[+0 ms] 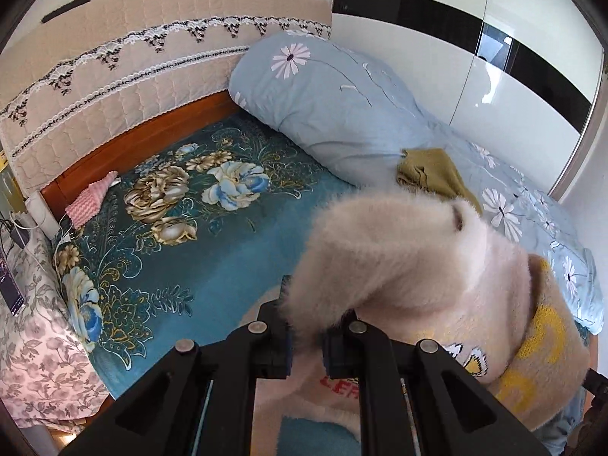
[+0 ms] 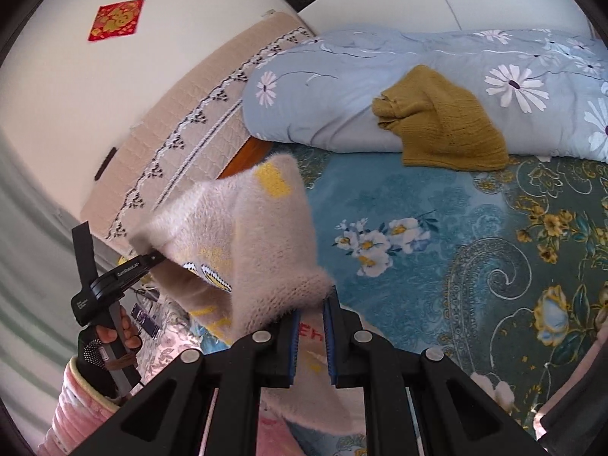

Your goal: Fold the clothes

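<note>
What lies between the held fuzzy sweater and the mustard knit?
Right wrist view: only bare teal floral bedspread separates the fuzzy sweater from the mustard knit.

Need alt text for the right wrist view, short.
The right gripper jaws pinch a fluffy cream sweater lifted above a teal floral bedspread; the left gripper holds its far edge. A mustard knit lies on a blue daisy duvet behind.
</note>
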Demonstrator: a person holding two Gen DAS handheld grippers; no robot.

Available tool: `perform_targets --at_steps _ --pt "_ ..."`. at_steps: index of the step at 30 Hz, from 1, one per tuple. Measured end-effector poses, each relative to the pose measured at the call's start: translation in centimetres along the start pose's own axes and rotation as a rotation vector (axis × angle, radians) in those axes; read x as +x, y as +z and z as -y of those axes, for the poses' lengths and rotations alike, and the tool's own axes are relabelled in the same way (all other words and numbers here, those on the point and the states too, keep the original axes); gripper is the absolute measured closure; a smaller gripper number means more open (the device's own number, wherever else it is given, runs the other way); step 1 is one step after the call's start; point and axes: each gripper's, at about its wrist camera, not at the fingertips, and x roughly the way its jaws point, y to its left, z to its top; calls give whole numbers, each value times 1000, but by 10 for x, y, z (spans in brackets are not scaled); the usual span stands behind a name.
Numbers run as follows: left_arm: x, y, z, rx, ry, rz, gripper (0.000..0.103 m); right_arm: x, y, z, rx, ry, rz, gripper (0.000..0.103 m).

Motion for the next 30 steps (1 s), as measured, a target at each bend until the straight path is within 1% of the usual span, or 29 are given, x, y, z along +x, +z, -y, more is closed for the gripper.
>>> perform_targets --at_steps 3,7,10,17,22,24,26,28,30 --pt "34 1 15 5 -4 -50 92 18 9 27 43 -32 3 90" --pt "84 -5 34 26 2 -133 91 49 18 63 100 -87 -22 90" --pt "114 -10 43 42 7 -183 91 70 21 88 159 -109 -40 90" --pt "169 -25 49 26 -16 -298 90 115 25 142 300 -163 -67 90" --pt "186 -22 48 -5 -63 -312 81 133 34 165 363 -202 -64 90" --pt "190 -16 48 -11 -71 -324 67 138 39 171 380 -221 -59 90" --pt "189 -11 44 -37 -108 -328 65 141 44 177 399 -235 -48 90" --pt "186 -10 37 -81 -156 -337 59 143 48 180 403 -258 -40 90" --pt "180 -12 29 -95 -183 -336 50 145 50 185 412 -283 -31 90"
